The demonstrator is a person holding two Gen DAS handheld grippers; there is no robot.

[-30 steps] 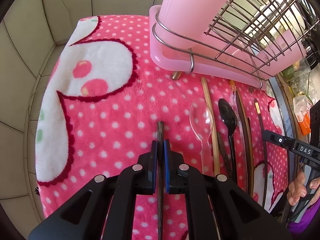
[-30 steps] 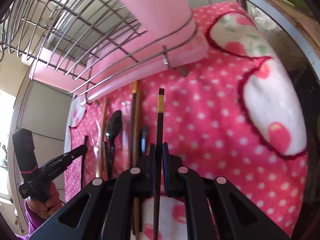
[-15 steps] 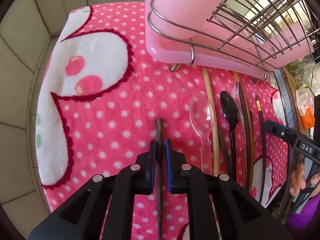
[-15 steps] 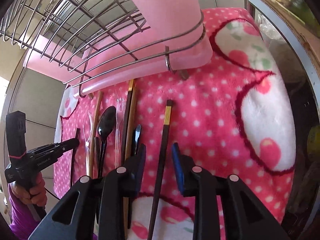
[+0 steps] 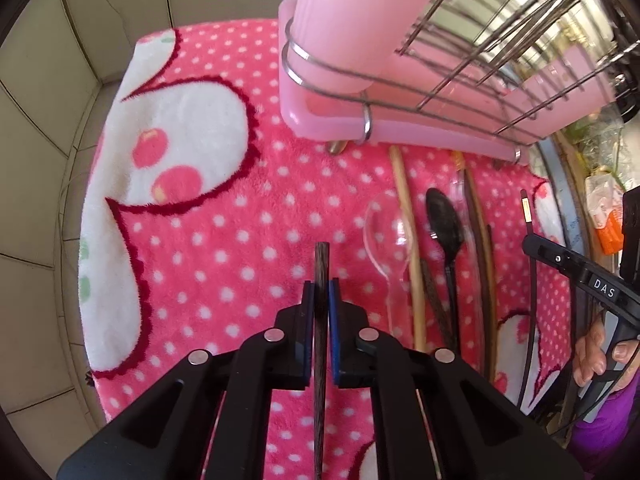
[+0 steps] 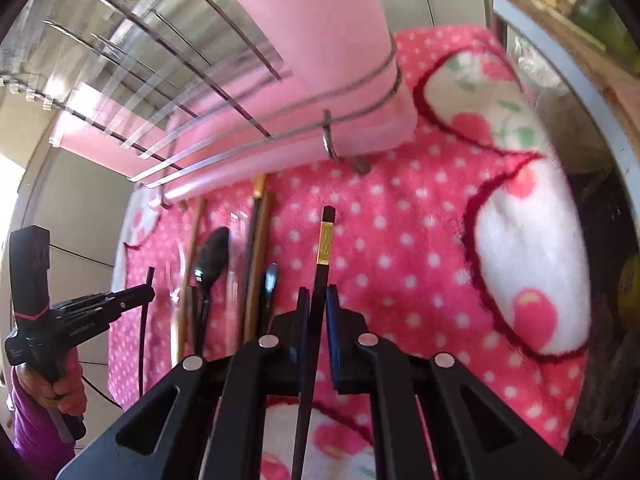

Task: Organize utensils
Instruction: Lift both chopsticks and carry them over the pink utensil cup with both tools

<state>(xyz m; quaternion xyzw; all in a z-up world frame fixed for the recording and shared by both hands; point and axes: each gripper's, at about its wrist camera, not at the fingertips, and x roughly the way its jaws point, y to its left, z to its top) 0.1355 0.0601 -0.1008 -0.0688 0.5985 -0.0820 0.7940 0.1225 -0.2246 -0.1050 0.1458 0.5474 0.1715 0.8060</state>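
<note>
My left gripper (image 5: 320, 286) points down over the pink dotted towel (image 5: 220, 240). Its jaws are closing and the blue pads press on a dark wooden chopstick (image 5: 322, 256), whose tip sticks out just past them. In the right wrist view my right gripper (image 6: 318, 292) has its jaws closing on a black chopstick with a gold band (image 6: 325, 244). The pads pinch its shaft and the banded end points toward the rack. Each gripper also shows at the edge of the other's view: the right gripper (image 5: 534, 242) and the left gripper (image 6: 150, 290).
Between the grippers a clear spoon (image 5: 386, 232), a black spoon (image 5: 444, 220), a pale wooden chopstick (image 5: 404, 200) and brown chopsticks (image 5: 476, 216) lie side by side. Behind them stand a pink utensil cup (image 5: 344, 20) and a wire dish rack (image 5: 500, 60). A tiled wall bounds the left.
Half a second ago both grippers had their jaws apart, the right widely, with its chopstick lying on the towel. Both are closed on their chopsticks again.
</note>
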